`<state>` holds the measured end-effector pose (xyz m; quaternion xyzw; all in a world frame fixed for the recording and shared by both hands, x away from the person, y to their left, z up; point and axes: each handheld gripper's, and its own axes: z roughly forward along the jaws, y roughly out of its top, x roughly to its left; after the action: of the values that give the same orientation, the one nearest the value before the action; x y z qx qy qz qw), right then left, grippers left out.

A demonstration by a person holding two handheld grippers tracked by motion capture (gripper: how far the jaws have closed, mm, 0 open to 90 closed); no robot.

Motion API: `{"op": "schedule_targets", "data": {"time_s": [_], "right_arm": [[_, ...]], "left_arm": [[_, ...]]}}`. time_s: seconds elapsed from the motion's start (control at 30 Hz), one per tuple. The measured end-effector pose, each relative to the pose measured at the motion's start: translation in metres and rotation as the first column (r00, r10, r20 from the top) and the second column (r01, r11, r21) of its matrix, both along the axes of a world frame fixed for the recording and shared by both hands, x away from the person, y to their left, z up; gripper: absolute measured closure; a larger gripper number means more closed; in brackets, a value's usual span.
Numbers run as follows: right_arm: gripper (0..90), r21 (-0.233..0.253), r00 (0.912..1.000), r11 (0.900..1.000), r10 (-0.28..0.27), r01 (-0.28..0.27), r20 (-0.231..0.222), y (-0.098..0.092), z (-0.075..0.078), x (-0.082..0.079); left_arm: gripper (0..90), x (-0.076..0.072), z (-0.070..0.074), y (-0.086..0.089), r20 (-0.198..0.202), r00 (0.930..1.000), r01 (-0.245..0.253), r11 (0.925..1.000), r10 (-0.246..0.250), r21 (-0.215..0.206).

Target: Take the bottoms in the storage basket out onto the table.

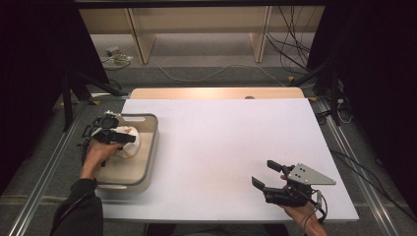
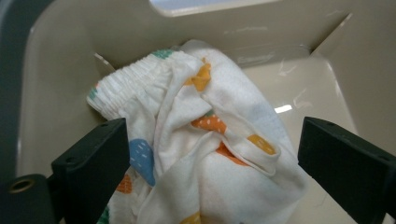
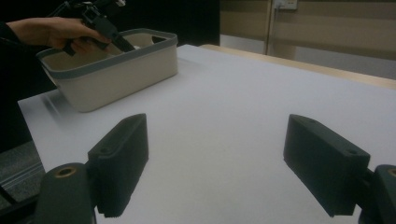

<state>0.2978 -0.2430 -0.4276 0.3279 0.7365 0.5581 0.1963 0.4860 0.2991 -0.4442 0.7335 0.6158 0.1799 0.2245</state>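
My left gripper (image 2: 210, 163) hangs spread around the white spotted garment (image 2: 205, 140) bunched inside the beige bin (image 1: 150, 147) at nine o'clock, while my right gripper (image 1: 268, 174) rests spread at five o'clock.

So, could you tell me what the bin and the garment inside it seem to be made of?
The bin looks like smooth beige plastic with a grey rim: glossy highlights and scuffs show on its wall. The garment seems soft white knit fabric, probably cotton, wrinkled, with coloured spots and a gathered elastic band.
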Motion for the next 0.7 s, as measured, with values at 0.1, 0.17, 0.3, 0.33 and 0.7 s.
{"op": "schedule_targets", "data": {"time_s": [0.1,0.17,0.3,0.33,0.7], "right_arm": [[23.0,0.001,1.0000,1.000,0.000,0.000,-0.001,0.000,0.000,0.000],[23.0,0.000,1.0000,1.000,0.001,-0.001,-0.003,0.000,0.000,0.000],[23.1,0.000,1.0000,1.000,0.001,-0.001,-0.001,0.000,0.000,0.000],[23.1,0.000,1.0000,1.000,0.001,-0.001,-0.002,0.000,0.000,0.000],[23.2,-0.004,1.0000,1.000,0.002,-0.002,-0.004,0.001,-0.001,0.000]], "left_arm": [[9.5,0.001,-0.003,-0.003,-0.025,0.9997,0.001,0.9997,-0.001,0.025],[9.9,0.003,-0.005,-0.003,-0.030,0.9995,-0.003,0.9991,0.004,0.042],[10.5,0.004,-0.006,-0.005,-0.034,0.9994,-0.002,0.9987,0.004,0.051],[10.5,0.005,-0.007,-0.006,-0.036,0.9994,-0.001,0.9988,0.002,0.049],[11.5,0.008,-0.022,-0.006,-0.109,0.9939,0.015,0.9998,-0.013,0.015]]}}
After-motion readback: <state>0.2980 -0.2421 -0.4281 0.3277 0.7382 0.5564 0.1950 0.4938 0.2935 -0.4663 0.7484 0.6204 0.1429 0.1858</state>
